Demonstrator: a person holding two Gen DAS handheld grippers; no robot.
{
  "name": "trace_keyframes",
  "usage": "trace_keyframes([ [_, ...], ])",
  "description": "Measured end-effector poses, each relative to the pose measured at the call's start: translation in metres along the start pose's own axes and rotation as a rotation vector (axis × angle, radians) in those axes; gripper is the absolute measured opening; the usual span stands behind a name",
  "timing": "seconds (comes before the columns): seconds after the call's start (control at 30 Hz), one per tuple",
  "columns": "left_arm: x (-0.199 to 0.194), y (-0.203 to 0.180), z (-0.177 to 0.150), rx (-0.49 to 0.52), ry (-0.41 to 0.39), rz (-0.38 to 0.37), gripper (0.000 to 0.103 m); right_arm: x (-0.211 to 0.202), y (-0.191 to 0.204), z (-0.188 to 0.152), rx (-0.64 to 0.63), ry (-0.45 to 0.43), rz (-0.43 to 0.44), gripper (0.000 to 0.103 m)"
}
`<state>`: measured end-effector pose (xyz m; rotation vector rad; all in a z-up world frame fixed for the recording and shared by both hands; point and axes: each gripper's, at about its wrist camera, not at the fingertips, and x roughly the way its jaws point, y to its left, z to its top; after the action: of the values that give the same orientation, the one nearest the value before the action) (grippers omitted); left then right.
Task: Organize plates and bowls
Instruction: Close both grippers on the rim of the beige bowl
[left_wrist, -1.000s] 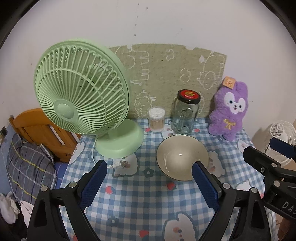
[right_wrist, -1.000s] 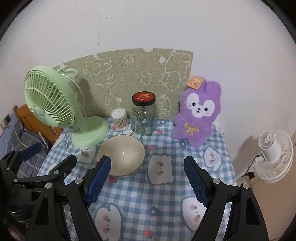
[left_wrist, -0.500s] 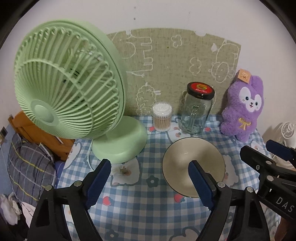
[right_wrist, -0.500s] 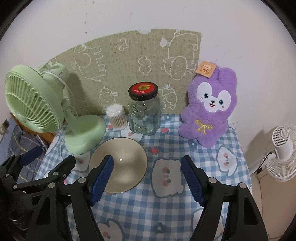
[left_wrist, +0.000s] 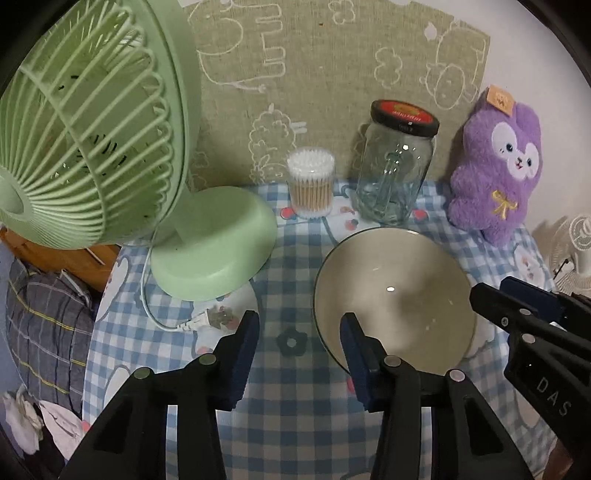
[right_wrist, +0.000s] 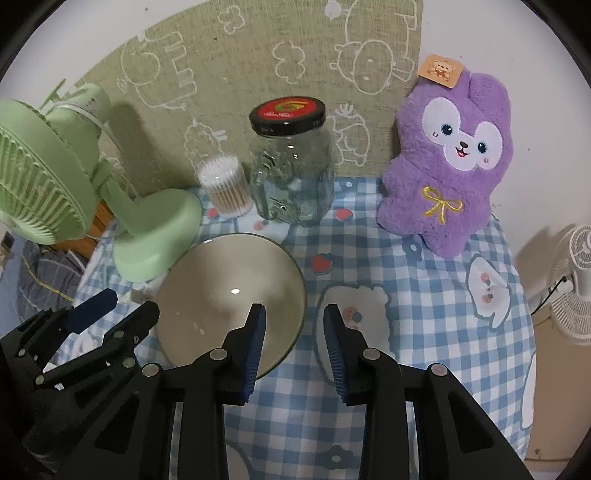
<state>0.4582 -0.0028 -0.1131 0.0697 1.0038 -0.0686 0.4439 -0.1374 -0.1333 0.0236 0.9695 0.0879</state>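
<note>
Now both grippers, left gripper (left_wrist: 299, 332) and right gripper (right_wrist: 293, 321), have just been closing astride the bowl's (left_wrist: 395, 295) rim.

One bowl (left_wrist: 395, 299) stood on the table (left_wrist: 303, 413); no plate showed. There were two grippers, the left gripper (left_wrist: 299, 325) and the right gripper (right_wrist: 294, 317), each with two jaws, so four jaws in all, every one carrying one blue pad. Fans numbered two: one green fan (left_wrist: 92, 133) on the table and one white fan (right_wrist: 576, 280) off to the side. There was one glass jar (right_wrist: 291, 170) with one lid, one tub of swabs (left_wrist: 311, 182), one purple plush (right_wrist: 447, 162) bearing one tag, one checked cloth, and one green sheet (right_wrist: 258, 62) on the wall.
</note>
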Motion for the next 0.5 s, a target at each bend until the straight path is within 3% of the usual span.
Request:
trace_keyframes([
  [0.13,0.007,-0.001,-0.001,0.007,0.003,-0.019,0.042,0.009,-0.001,-0.002,0.010,0.019,0.005,0.031],
  [0.3,0.014,-0.005,-0.001,0.004,0.006,-0.023,0.029,0.018,-0.001,-0.002,0.004,0.030,-0.008,0.016],
  [0.5,0.016,-0.004,0.003,-0.007,0.001,-0.021,0.020,0.022,0.001,-0.002,-0.011,0.031,-0.022,0.016],
])
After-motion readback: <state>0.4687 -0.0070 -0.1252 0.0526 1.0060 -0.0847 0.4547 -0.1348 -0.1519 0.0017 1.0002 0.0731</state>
